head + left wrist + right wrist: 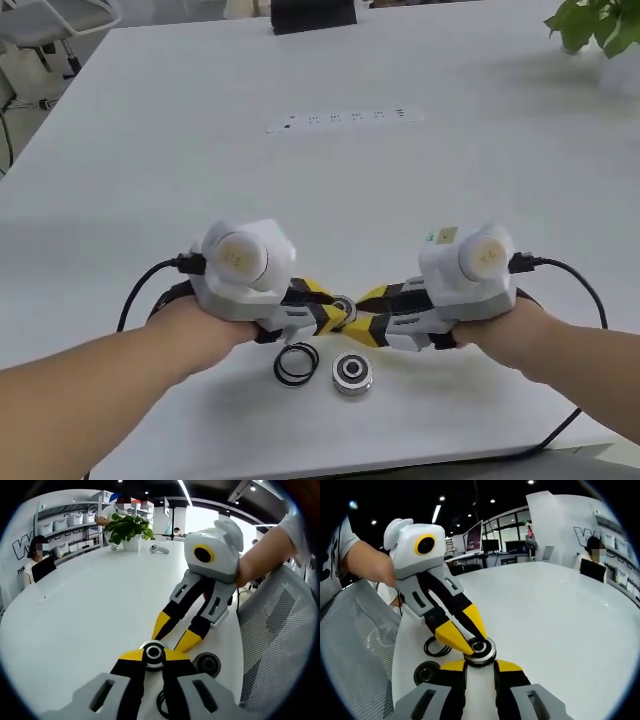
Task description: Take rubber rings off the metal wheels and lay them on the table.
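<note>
White table (pixel 150 150) is filling the head view, matte and evenly lit. Office chairs are standing at its far left corner, a power strip (pixel 345 119) is lying flat at mid-table, and a green plant (pixel 595 25) is showing at the far right. The left gripper view is showing shelves (pixel 65 524) of bins along the wall, and a grey mesh chair (pixel 280 630) is sitting just behind the near table edge. The two grippers are meeting tip to tip above the near edge. The left gripper (pixel 333 312) is reaching in from the left with its jaws drawn nearly together. Its yellow tips are bearing on the rim of a metal wheel (pixel 345 305) that is being held clear of the table. I cannot tell whether they are pinching the metal or the dark band round the rim. The right gripper (pixel 362 312) is coming in from the right with its jaws spread to about the wheel's width, and its tips are clamping the same wheel from either side. Below them, black rubber rings (pixel 296 363) are lying flat on the table, overlapping. Just to their right, a second wheel (pixel 352 371) is resting flat, apart from both grippers.
</note>
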Demonstrator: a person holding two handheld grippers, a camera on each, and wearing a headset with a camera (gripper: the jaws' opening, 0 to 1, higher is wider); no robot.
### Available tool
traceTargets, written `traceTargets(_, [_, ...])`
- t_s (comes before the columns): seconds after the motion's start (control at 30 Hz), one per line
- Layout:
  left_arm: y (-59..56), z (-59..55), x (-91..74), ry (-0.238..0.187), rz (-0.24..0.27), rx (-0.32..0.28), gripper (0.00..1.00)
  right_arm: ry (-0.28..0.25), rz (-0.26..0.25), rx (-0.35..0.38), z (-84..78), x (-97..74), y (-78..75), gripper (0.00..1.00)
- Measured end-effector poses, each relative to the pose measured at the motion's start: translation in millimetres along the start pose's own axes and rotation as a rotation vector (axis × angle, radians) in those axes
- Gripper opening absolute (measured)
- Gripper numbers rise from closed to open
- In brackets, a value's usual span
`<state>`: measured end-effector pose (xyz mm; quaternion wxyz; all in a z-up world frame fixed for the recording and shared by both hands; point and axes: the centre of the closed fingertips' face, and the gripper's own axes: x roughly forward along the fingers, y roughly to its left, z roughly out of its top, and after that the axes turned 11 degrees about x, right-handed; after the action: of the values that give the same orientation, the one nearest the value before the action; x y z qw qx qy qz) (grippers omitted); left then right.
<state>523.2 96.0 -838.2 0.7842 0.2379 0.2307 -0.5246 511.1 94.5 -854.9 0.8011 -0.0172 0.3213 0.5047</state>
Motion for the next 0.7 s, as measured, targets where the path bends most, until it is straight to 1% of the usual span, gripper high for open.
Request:
traceTargets(0.1, [-0.1, -0.1, -0.1, -0.006, 0.000, 0.000, 0.08, 0.000, -0.004, -0.003, -0.4, -1.4, -0.7, 0.16])
traceTargets(0.23, [-0.2, -0.5, -0.2, -0.025, 0.006, -0.005, 0.08, 0.003, -0.014, 0.009, -1.1, -2.6, -1.1, 0.13])
traceTargets(0.27, [0.1, -0.7, 0.0, -0.028, 0.010, -0.005, 0.08, 0.022, -0.021, -0.010, -3.4, -3.6, -2.0, 0.10])
traceTargets(0.37, [-0.1, -0.6, 0.2, -0.031, 0.018, 0.001, 0.08, 0.021, -0.024, -0.009, -4.3, -4.0, -2.8, 0.02])
traceTargets(0.53, [0.3, -0.7, 0.5, -0.033, 0.026, 0.004, 0.08, 0.025, -0.027, -0.004, -4.6, -3.8, -3.1, 0.01])
traceTargets(0.7, [-0.3, -0.3, -0.1, -0.039, 0.032, 0.004, 0.08, 0.021, -0.031, 0.035, -4.6, -4.1, -4.9, 0.00])
